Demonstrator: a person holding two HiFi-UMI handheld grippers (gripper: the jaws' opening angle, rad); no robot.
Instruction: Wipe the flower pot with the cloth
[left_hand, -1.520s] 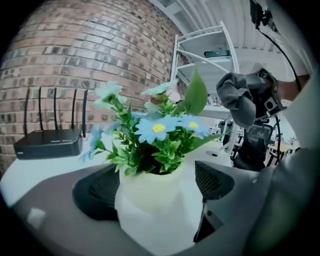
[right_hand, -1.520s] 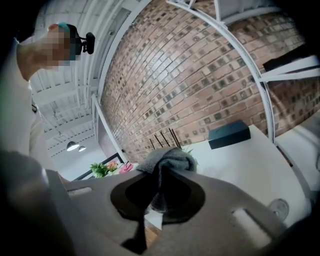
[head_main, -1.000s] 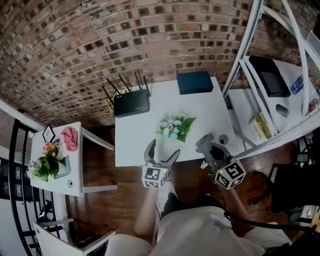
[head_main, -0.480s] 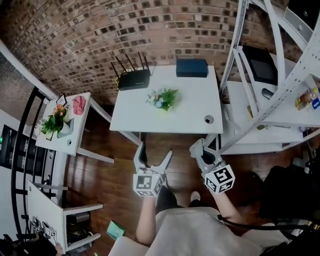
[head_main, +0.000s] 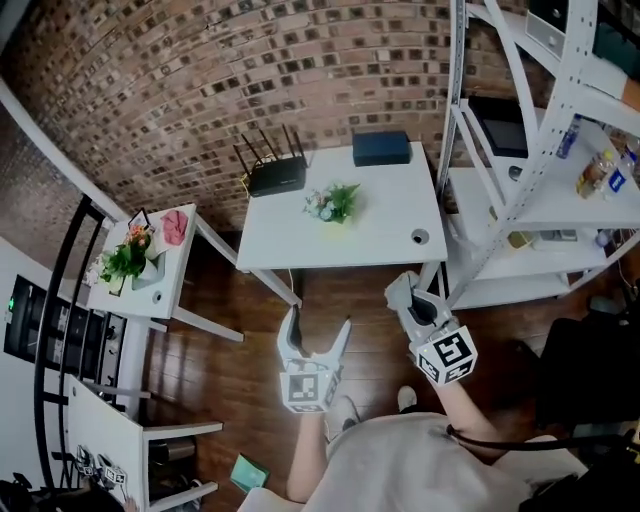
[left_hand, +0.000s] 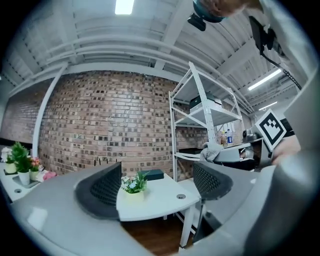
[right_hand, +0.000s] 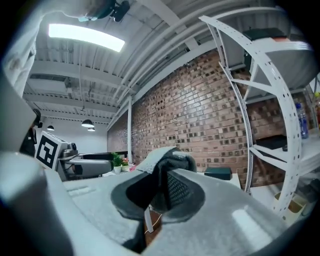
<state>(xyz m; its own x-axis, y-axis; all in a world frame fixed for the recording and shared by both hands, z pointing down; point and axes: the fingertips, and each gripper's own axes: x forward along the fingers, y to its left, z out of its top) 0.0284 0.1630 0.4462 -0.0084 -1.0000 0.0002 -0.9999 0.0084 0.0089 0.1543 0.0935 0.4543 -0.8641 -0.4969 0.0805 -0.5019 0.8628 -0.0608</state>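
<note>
Right gripper (right_hand: 162, 189) had its fingers clamped on a folded grey cloth (right_hand: 166, 157), which bulged above their tips and vanished between them below. The small pale flower pot (left_hand: 133, 195) of white and blue blooms stood well apart on the white worktop (head_main: 380, 235), far beyond the left gripper (left_hand: 157, 176), whose empty, parted fingers (left_hand: 100, 190) had just been closing. In the head view, leaves hid the pot itself. The fingers' dark pads were dimpled like mesh. A red-brick wall (head_main: 250, 80) rose behind.
</note>
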